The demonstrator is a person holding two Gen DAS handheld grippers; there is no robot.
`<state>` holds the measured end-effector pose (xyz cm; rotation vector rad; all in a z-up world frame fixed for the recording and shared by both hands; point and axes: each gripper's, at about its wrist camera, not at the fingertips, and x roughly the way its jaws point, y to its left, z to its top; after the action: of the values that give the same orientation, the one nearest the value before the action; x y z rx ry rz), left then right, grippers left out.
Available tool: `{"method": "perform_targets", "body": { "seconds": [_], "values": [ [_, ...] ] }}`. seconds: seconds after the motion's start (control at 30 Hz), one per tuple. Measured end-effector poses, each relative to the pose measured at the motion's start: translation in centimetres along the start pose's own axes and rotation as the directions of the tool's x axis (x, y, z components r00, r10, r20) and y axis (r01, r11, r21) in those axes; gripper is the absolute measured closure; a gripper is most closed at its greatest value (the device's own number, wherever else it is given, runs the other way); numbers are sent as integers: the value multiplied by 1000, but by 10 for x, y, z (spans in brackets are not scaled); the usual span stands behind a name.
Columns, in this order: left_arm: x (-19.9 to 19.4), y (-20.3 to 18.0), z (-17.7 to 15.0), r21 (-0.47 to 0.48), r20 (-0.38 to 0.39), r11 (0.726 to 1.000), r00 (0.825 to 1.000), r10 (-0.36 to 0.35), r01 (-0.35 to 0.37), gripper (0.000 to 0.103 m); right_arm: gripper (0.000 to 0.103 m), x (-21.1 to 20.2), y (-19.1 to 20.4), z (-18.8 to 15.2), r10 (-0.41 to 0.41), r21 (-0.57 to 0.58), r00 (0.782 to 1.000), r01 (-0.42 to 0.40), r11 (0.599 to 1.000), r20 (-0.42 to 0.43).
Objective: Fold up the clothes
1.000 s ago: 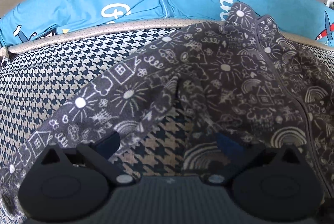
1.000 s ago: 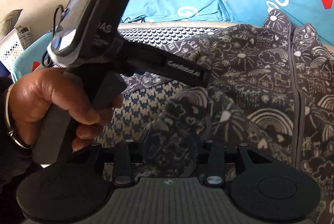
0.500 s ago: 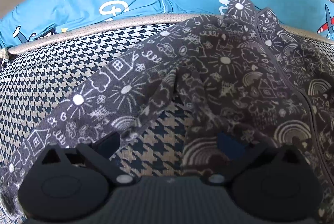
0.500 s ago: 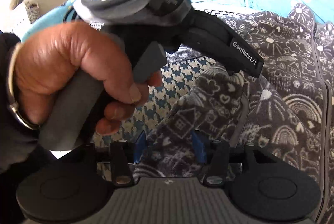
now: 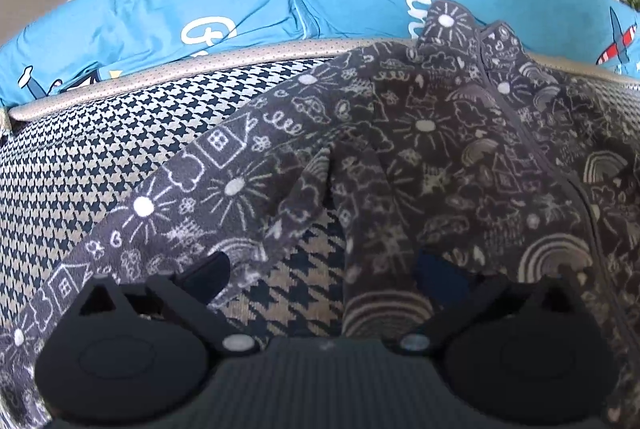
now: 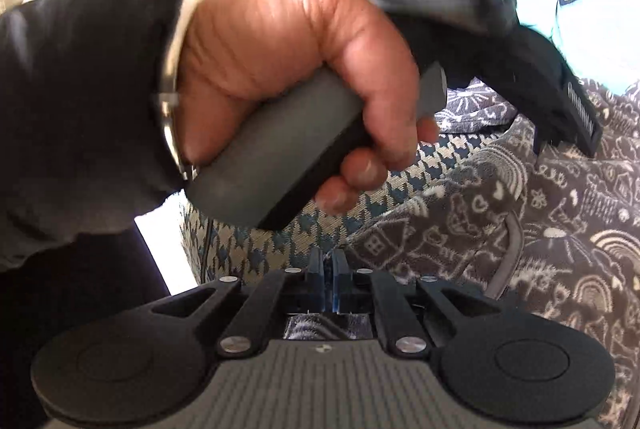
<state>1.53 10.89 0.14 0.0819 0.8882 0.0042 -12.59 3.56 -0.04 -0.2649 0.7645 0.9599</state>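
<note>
The dark doodle-print garment (image 5: 420, 157) lies spread on the houndstooth bed (image 5: 100, 165), its sleeve running diagonally toward the left claw (image 5: 332, 273), which stands wide, straddling a fold. The right claw (image 6: 327, 269) is pinched narrow on the garment's near edge, beside the left hand (image 6: 288, 77).

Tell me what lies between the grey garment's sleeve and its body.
Bare houndstooth cover, a wedge between sleeve and body; the left wrist view shows it.

Grey doodle-print garment (image 5: 440, 157); houndstooth cover (image 5: 100, 165), perhaps navy-beige
</note>
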Motion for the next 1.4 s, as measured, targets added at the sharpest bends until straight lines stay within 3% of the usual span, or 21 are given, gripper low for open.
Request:
{"method": "perform_targets", "body": {
  "seconds": [0.1, 0.17, 0.27, 0.43, 0.57, 0.7, 1.0, 1.17, 1.4],
  "values": [
    [11, 3, -5, 31, 2, 990, 991, 136, -136, 0, 84, -3, -4, -1, 32, 26, 999, -32, 999, -5],
    [14, 13, -6, 9, 15, 985, 985, 172, -173, 0, 78, -9, -3, -2, 33, 11, 999, -33, 999, 4],
    [15, 27, -8, -65, -12, 986, 988, 156, -156, 0, 77, -22, -5, -7, 15, 24, 1000, -15, 1000, 25],
    [11, 32, -11, -58, -25, 963, 965, 262, -263, 0, 76, -49, -10, -21, -47, 120, 997, 39, 992, 59],
    [-11, 40, -10, -177, 23, 972, 986, 162, -156, 0, 76, -61, -16, -28, -110, 167, 992, 98, 981, 67],
    [-34, 33, -13, -222, 83, 971, 991, 104, -84, 0, 76, -74, -23, -36, -167, 200, 983, 149, 968, 80],
    [-64, -10, -27, -121, 132, 992, 991, -21, 37, 0, 75, -89, -38, -58, -280, 245, 956, 251, 937, 90],
    [-71, -36, -37, -34, 132, 995, 987, -94, 99, 0, 64, -102, -34, -72, -306, 255, 949, 277, 926, 80],
    [-68, -51, -51, -3, 97, 993, 988, -116, 117, 0, 63, -92, -15, -80, -310, 132, 948, 299, 945, 70]
  ]
}}
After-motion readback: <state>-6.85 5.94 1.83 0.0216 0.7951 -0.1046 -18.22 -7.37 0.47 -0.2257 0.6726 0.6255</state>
